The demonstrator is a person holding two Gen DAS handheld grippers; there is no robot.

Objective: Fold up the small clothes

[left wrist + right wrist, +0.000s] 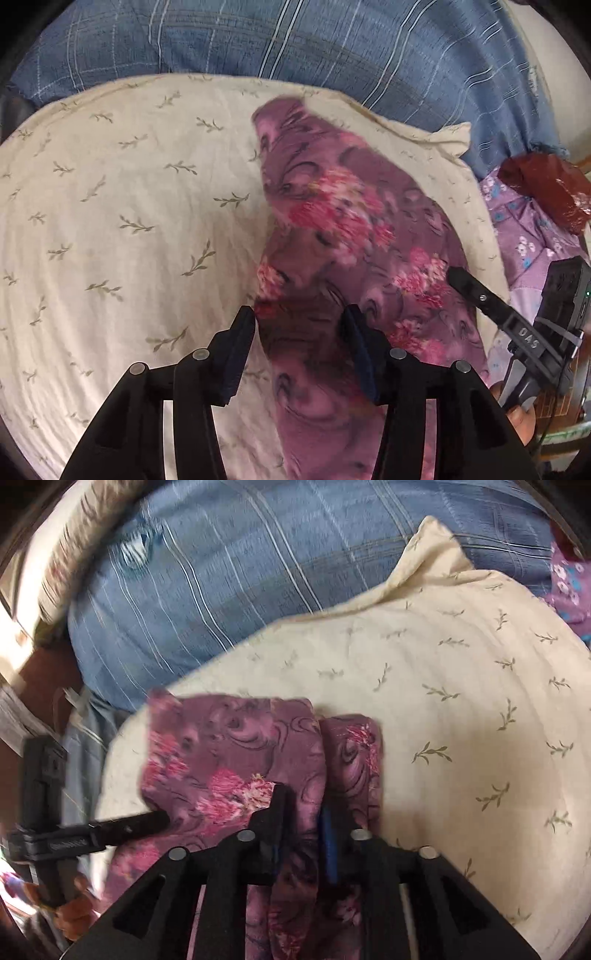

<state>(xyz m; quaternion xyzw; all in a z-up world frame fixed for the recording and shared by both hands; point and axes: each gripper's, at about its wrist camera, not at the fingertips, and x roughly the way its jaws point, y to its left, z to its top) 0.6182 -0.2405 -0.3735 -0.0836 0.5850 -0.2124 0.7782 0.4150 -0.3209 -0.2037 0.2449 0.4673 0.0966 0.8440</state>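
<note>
A purple floral cloth (354, 229) lies on a cream leaf-print pillow (122, 206). My left gripper (301, 321) is open, its fingers standing wide apart over the cloth's near left edge. The right gripper shows in the left wrist view (458, 277) at the cloth's right edge. In the right wrist view the cloth (229, 746) is bunched into a fold, and my right gripper (304, 805) is shut on a pinched ridge of it. The left gripper shows in that view (159, 818) at the cloth's left side.
A blue striped pillow (332, 44) lies behind the cream pillow (461, 701). A lilac flowered fabric (524, 229) and a dark red bag (546, 184) sit at the right. A hand holds the other gripper's handle (70, 915).
</note>
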